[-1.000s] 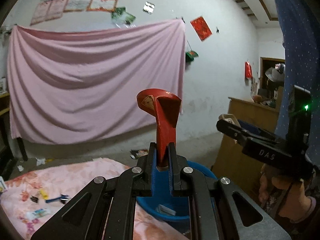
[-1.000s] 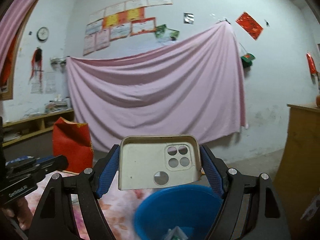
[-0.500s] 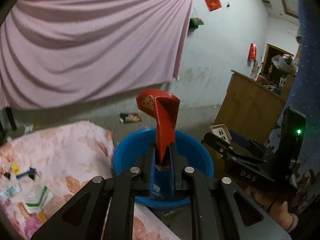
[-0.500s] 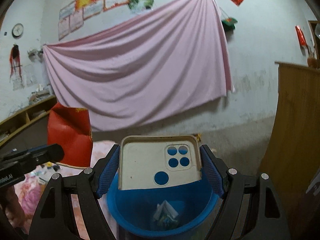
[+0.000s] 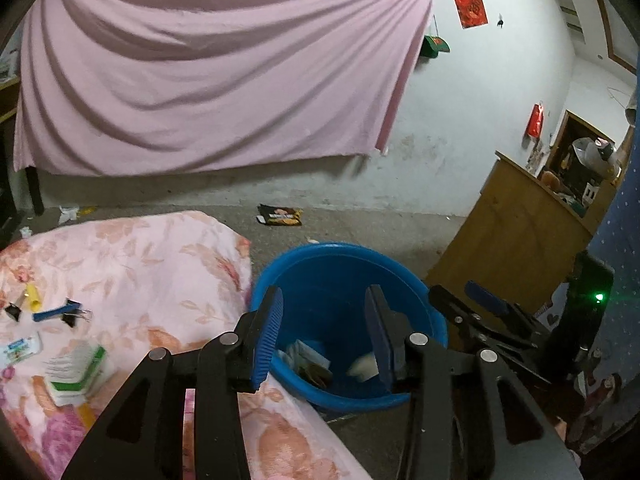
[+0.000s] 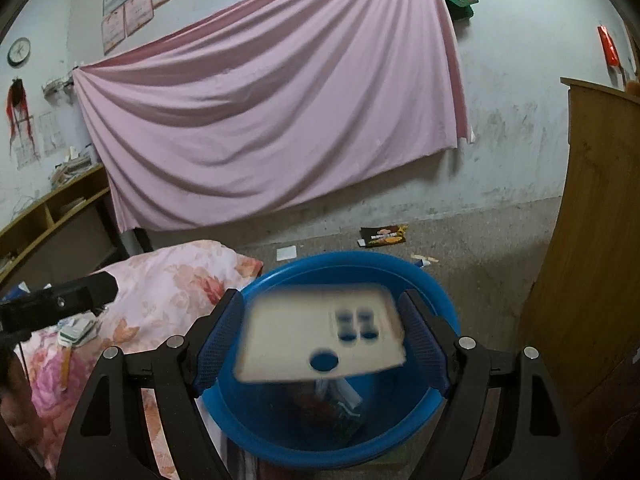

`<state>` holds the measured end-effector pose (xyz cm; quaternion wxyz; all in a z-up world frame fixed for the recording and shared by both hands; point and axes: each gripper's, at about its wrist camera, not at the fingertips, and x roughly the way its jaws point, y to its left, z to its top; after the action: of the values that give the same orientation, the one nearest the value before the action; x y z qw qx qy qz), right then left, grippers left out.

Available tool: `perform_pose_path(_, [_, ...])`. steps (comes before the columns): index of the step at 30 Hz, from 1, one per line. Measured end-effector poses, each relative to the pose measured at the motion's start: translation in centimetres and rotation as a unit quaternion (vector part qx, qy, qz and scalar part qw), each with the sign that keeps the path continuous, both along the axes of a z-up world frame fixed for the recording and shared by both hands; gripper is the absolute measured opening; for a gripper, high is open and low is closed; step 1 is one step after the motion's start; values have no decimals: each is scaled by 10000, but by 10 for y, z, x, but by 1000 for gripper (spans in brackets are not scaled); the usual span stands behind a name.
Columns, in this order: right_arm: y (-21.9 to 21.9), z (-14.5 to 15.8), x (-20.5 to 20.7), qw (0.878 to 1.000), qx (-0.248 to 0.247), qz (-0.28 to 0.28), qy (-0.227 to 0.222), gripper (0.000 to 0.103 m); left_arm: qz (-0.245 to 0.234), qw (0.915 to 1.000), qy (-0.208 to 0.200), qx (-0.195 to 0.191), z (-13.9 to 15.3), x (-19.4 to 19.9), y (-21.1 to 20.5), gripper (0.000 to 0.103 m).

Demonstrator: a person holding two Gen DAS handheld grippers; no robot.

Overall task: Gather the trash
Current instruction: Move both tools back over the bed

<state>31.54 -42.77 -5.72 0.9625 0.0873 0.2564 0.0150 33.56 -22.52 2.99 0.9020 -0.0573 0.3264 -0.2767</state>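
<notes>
A blue plastic basin [image 5: 416, 304] stands on the floor beside the bed and holds several scraps of trash [image 5: 308, 360]. My left gripper [image 5: 324, 336] is open and empty above the basin. My right gripper [image 6: 320, 332] is open above the same basin [image 6: 440, 304]. A beige phone case [image 6: 296, 332], blurred, is between its fingers and apart from both pads, falling toward the basin. The right gripper also shows in the left wrist view [image 5: 480, 308], at the basin's right.
A bed with a pink floral blanket [image 5: 132, 264] carries binder clips [image 5: 60, 312], a green-and-white pack [image 5: 76, 368] and small wrappers. A dark snack packet [image 5: 280, 214] lies on the concrete floor. A wooden cabinet [image 5: 516, 232] stands to the right.
My left gripper opened and the red wrapper it held is gone from its jaws. My right gripper opened and the phone case is dropping. Both grippers tilted down over the basin.
</notes>
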Motion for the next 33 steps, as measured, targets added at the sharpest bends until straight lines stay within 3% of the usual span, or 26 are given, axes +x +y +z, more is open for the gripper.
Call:
perform_pose_path(7, [12, 14, -8, 9998, -69, 56, -195, 82, 279, 9989, -334, -163, 19, -11, 37, 50])
perform_pose_path(13, [36, 42, -18, 9977, -193, 185, -617, 88, 674, 9949, -716, -224, 34, -22, 74, 63])
perform_pose_path(15, [45, 51, -21, 9965, -235, 228, -773, 91, 888, 9919, -874, -252, 38, -27, 90, 80])
perform_pose_path(19, [68, 69, -28, 9927, -258, 331, -1133, 98, 1386, 9820, -1243, -327, 43, -41, 130, 96])
perform_pose_path(26, [115, 89, -37, 9825, -249, 606, -1741, 103, 2103, 9625, -1696, -228, 41, -63, 194, 100])
perform_pose_path(33, [161, 89, -42, 9728, -276, 943, -2099, 103, 2399, 9541, -1791, -64, 27, -78, 235, 100])
